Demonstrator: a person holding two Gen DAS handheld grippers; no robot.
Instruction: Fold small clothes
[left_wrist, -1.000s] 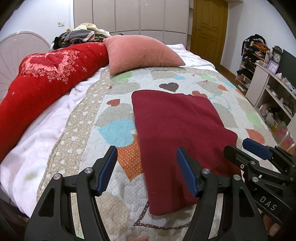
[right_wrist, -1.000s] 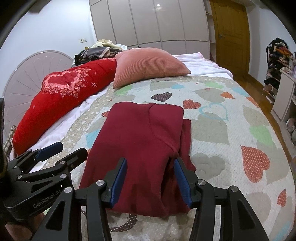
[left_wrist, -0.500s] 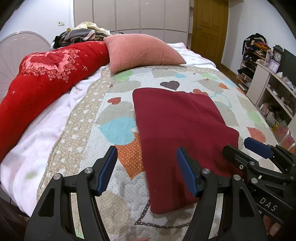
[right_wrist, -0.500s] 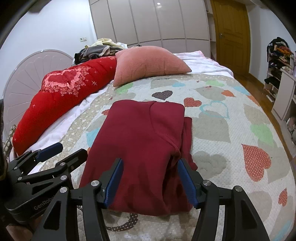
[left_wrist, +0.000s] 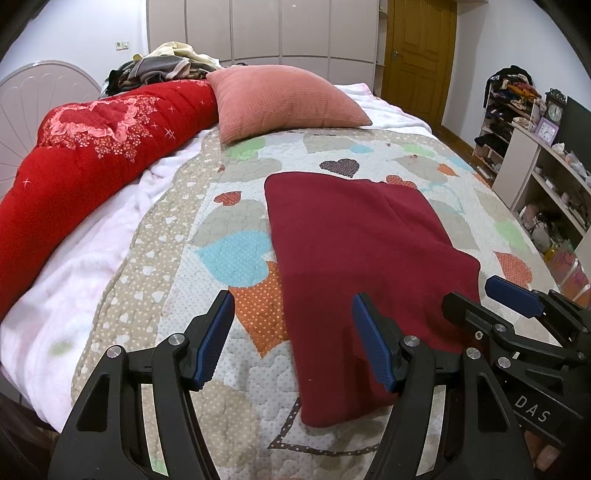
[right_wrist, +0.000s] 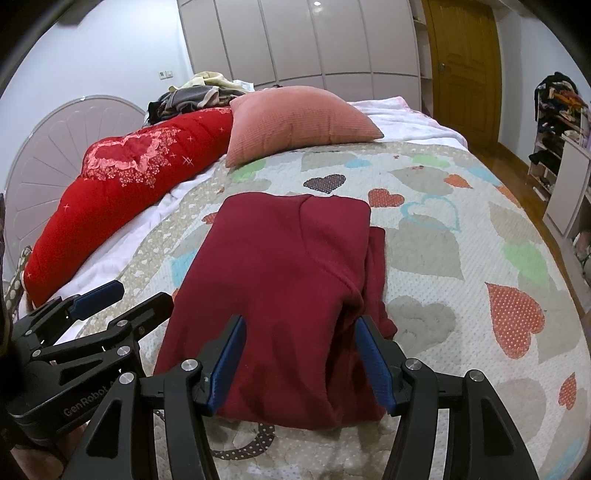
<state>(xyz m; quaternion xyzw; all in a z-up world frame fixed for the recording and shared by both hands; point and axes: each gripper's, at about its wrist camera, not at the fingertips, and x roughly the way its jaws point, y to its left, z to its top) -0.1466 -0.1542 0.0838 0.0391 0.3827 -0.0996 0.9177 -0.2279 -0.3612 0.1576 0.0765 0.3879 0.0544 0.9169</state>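
Fingers of both grippers stand wide apart and hold nothing: the left gripper hovers over the near left side of the dark red knitted garment, with one blue-padded finger above the quilt and the other above the cloth, and the right gripper hovers over the near right part of the same garment. This garment lies flat as a long rectangle on the heart-patterned quilted bedspread, in the middle of the bed, its short end near the closest edge of the bed and its far end pointing to the pink ribbed cushion. It seems already folded lengthwise, because in the right wrist view a second layer sticks out along its right side. I judge that the step in hand is to take the near end and fold it over toward the far end. To do this well, each gripper should come down on one near corner, pinch all layers together, also the loose layer on the right, then lift both corners evenly and lay them on the far edge so that the edges meet. If one side is lifted higher, the cloth can twist or the inner layer can slip out. The red quilted blanket with pink flowers lies well apart along the left edge of the bed and should not disturb.
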